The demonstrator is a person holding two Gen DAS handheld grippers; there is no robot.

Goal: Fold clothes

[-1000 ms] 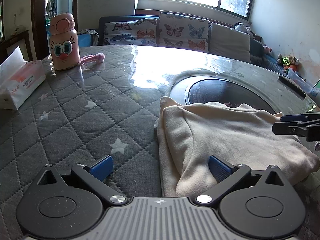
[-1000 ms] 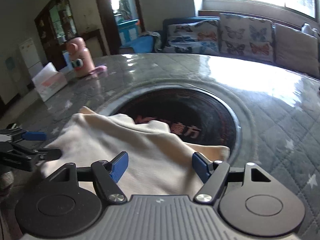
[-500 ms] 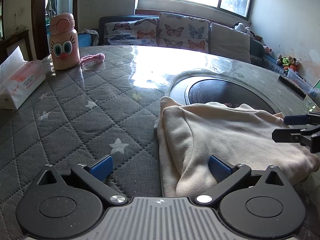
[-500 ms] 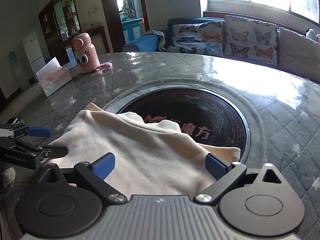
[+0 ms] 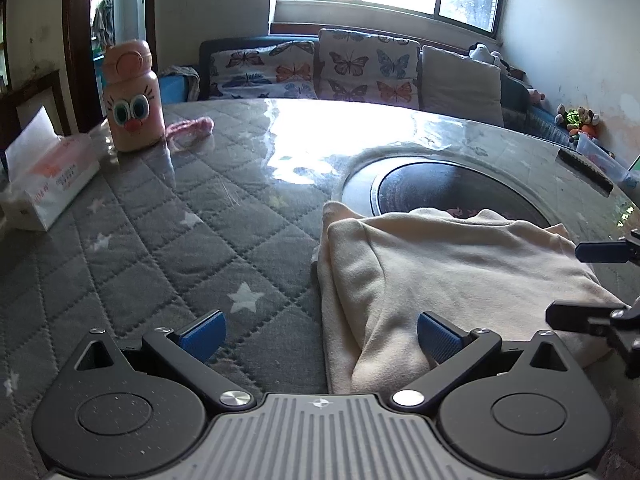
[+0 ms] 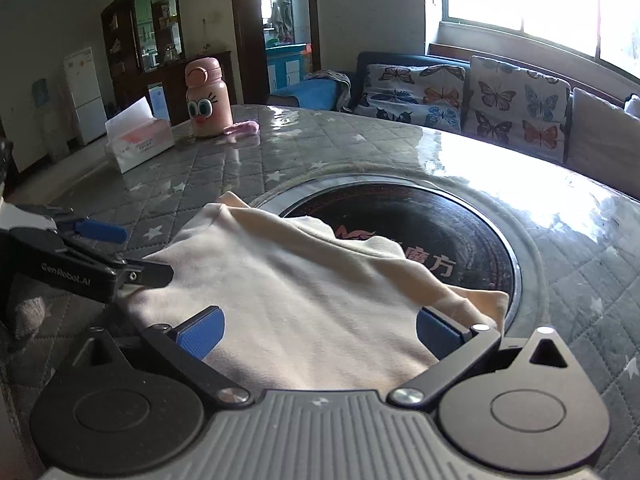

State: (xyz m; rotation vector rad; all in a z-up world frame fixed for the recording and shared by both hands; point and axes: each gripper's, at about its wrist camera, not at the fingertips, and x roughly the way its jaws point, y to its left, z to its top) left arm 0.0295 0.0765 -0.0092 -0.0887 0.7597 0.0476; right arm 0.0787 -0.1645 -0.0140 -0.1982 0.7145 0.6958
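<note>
Between the blue pads of our right hand-held gripper [image 6: 318,334] there is only slack cloth: its jaws have just been opening and now stand wide, pressing on nothing. Our left hand-held gripper [image 5: 320,338] is spread just as wide, one pad over the bare quilted cover, the other beside the garment's near edge — holding nothing either.

Under both lies the cream garment [image 6: 304,276], doubled over itself into a thick, roughly squared bundle with layered edges showing on its left side in the left wrist view. It rests flat on the table [image 5: 160,240], its far edge lapping onto the dark round inset [image 6: 460,232] at the table's centre.

We judge the folding far along, perhaps finished: the bundle is compact, and both grippers have let it go. What may be left is a last fold or a tidying of the uneven far corner — we see no other clothes waiting. The pink bottle [image 5: 134,96] and tissue box [image 5: 48,176] stand well apart.
</note>
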